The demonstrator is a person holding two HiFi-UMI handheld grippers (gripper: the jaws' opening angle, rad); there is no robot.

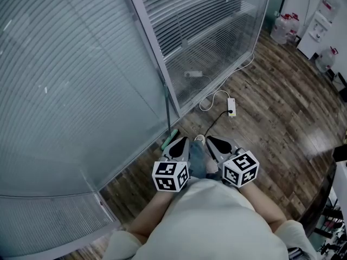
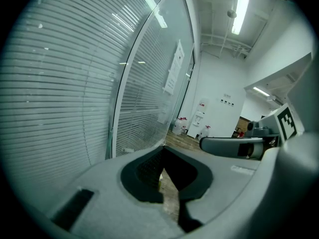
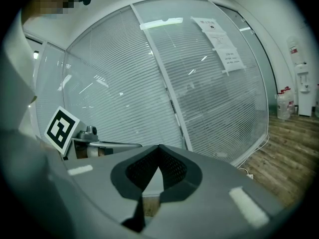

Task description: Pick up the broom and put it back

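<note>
Left gripper [image 1: 182, 141], right gripper [image 1: 210, 140]: held close at person's waist, jaws closed on nothing. Broom [image 1: 169, 140] stands propped against glass partition [image 1: 81, 91] just ahead, apart from both. Scene fits broom awaiting pickup or broom already returned; next move unsettled.

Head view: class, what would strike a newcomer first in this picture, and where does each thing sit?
The curved glass wall with its blinds fills the left and top. Low in the middle, the left gripper and right gripper sit side by side, both shut and empty, with their marker cubes toward the person. Just beyond them, what looks like a green broom stands at the wall's frame, on the wood floor.
</note>
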